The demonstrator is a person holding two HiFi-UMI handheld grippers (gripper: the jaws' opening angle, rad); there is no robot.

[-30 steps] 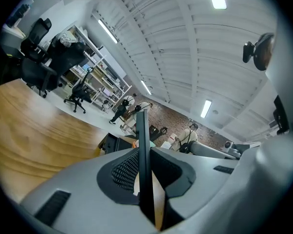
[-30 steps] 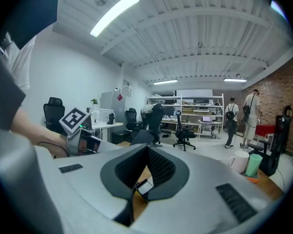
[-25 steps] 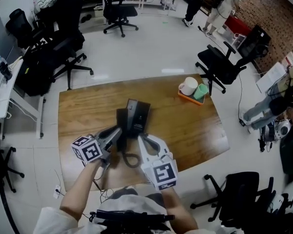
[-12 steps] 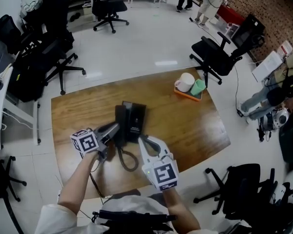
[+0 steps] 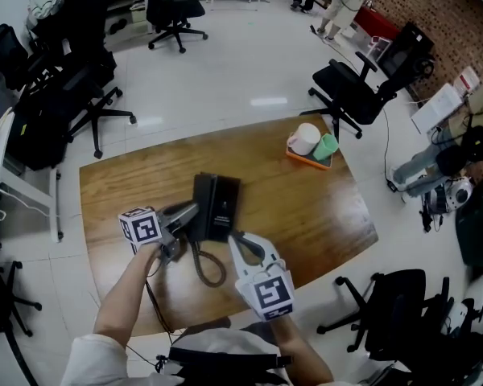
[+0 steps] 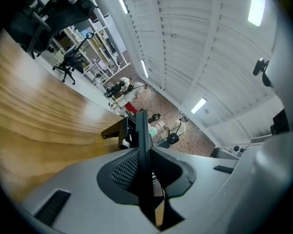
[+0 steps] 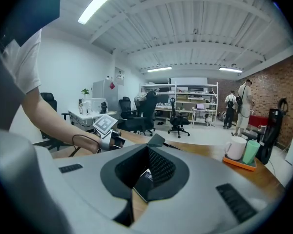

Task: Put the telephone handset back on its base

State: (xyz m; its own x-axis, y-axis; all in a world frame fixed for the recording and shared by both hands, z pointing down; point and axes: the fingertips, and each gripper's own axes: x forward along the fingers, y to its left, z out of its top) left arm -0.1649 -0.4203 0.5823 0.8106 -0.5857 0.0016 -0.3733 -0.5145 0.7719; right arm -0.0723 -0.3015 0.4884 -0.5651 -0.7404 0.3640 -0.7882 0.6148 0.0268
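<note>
The brown wooden table point(image 5: 322, 207) under me is smooth and glossy; the black plastic telephone base point(image 5: 224, 207) looks matt; my jaws' black pads point(image 7: 160, 167) are rough mesh.

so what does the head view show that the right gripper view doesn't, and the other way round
Head view only: the cord looping off the telephone toward the table's near edge.
Right gripper view only: the ceiling lights and the shelving along the far wall.
Both: the wooden table, and the white mug and green cup on the orange tray.
</note>
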